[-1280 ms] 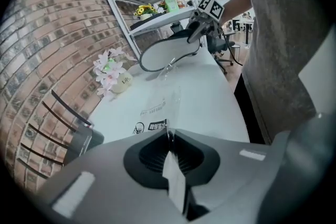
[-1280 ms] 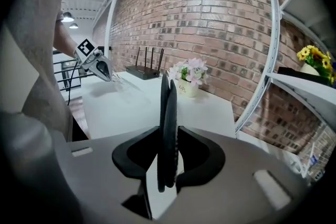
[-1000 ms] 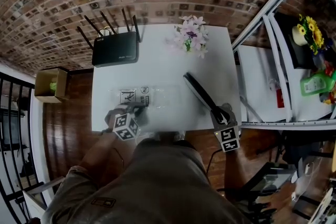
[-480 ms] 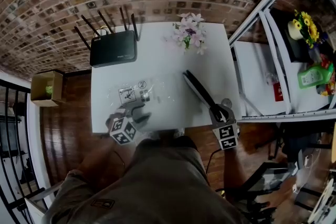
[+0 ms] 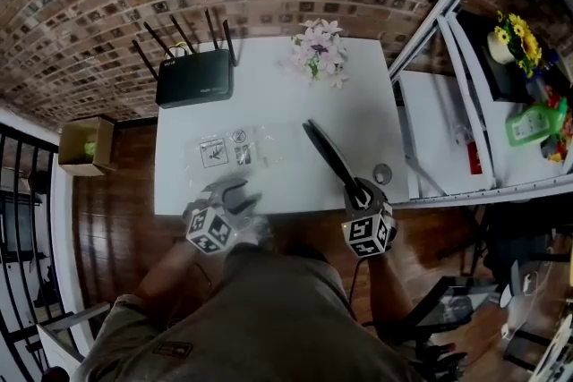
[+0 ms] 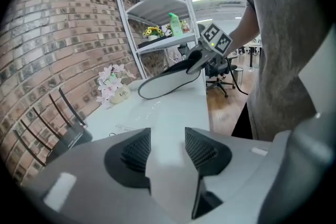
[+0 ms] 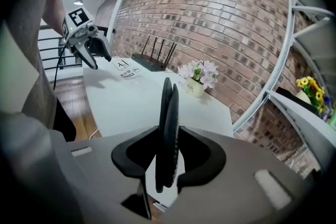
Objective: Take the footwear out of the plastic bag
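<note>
Head view puts the footwear [image 5: 327, 155] right of centre, already out of the plastic bag [image 5: 246, 152], which lies flat on the counter [image 5: 269, 94] left of centre. Your right tongs [image 5: 356, 191] are clamped on the near end of the two black pieces. Your left tongs [image 5: 235, 191] have just been opening and stand wide with nothing between them. Set the footwear down level on bare counter, apart from the bag, before you ease that clamp.

Khaki-grey shirt [image 5: 269, 318], marker-cubed grey tongs [image 5: 235, 192]
</note>
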{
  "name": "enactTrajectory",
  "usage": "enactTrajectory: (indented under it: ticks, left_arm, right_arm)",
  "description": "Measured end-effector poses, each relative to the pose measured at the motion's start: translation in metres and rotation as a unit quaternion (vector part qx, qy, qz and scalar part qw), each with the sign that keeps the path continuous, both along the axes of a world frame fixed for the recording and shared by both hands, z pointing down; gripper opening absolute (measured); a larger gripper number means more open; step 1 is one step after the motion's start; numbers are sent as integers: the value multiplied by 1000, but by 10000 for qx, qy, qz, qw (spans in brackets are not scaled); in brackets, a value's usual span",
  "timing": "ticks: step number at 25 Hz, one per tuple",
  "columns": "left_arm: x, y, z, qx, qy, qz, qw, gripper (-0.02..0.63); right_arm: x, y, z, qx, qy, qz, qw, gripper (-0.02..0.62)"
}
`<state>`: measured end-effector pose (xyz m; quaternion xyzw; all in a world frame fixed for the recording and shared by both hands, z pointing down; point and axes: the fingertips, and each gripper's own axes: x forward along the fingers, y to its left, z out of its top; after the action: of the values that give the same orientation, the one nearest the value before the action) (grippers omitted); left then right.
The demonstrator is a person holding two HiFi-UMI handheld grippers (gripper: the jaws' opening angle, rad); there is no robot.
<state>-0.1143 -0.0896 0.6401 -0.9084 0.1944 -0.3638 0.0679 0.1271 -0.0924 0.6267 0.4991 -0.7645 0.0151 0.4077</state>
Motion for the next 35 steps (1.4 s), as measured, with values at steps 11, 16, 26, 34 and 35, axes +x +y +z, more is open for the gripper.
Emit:
enactTrajectory:
  ticks: [11, 16, 26, 34, 35]
  left_arm:
    - [20, 41, -7, -97, 102, -650, 9978, 195]
    - [20, 48, -9, -138, 202, -800, 9965, 195]
    - [15, 49, -13, -287, 505, -1000, 9933, 195]
    - [13, 51, -11, -312, 549, -949, 9935, 195]
    - [13, 51, -12, -316, 583, -948, 9933, 195]
  right_arm:
    - [-22, 31, 28, -247, 348, -592, 9973, 185]
    - [-35, 40, 40, -494, 288, -828, 9949, 215]
    - [-45, 48, 58, -887, 93, -832, 9925, 250]
    - [-50, 52, 66, -1135, 87, -971, 9887, 287]
    - [-51, 52, 66, -1173, 85, -999, 9880, 295]
